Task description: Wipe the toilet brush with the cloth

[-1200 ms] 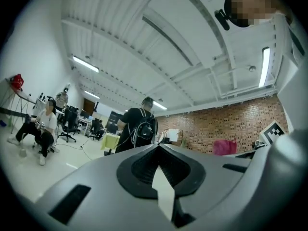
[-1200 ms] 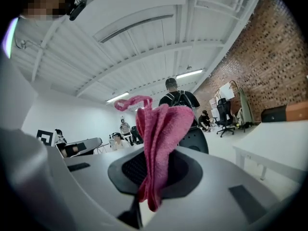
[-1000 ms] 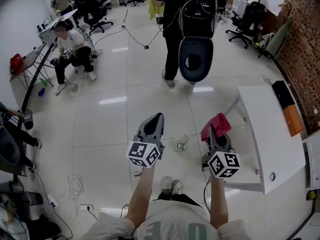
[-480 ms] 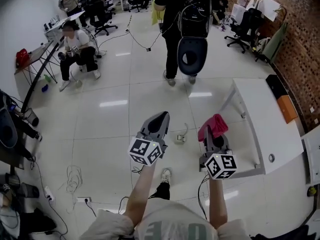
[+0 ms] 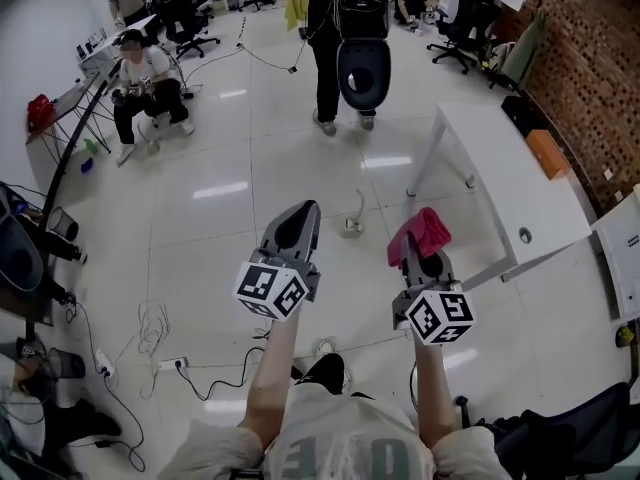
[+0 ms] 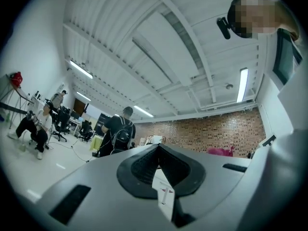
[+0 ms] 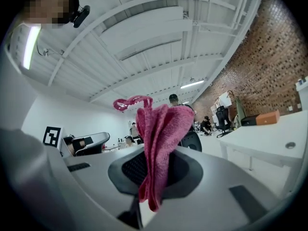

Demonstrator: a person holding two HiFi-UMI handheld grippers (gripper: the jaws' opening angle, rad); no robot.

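In the head view both grippers are held out level over the white floor. A pink cloth (image 5: pixel 422 232) sticks up from my right gripper (image 5: pixel 414 255), which is shut on it. In the right gripper view the cloth (image 7: pixel 160 134) hangs folded between the pads of the right gripper (image 7: pixel 155 163). My left gripper (image 5: pixel 298 218) is shut with nothing in it, and the left gripper view shows its jaws closed on the left gripper (image 6: pixel 158 152). A small white object with a curved handle (image 5: pixel 352 221), possibly the toilet brush, lies on the floor ahead between the grippers.
A white table (image 5: pixel 500 183) stands to the right. A person with a backpack (image 5: pixel 345 28) walks ahead carrying a dark seat-shaped object. Another person (image 5: pixel 140 73) sits at the far left. Cables (image 5: pixel 150 328) and a power strip (image 5: pixel 172 365) lie on the floor at left.
Both grippers have travelled together across the room. The table and the small floor object have slid up the head view. The cloth stays in the right gripper.
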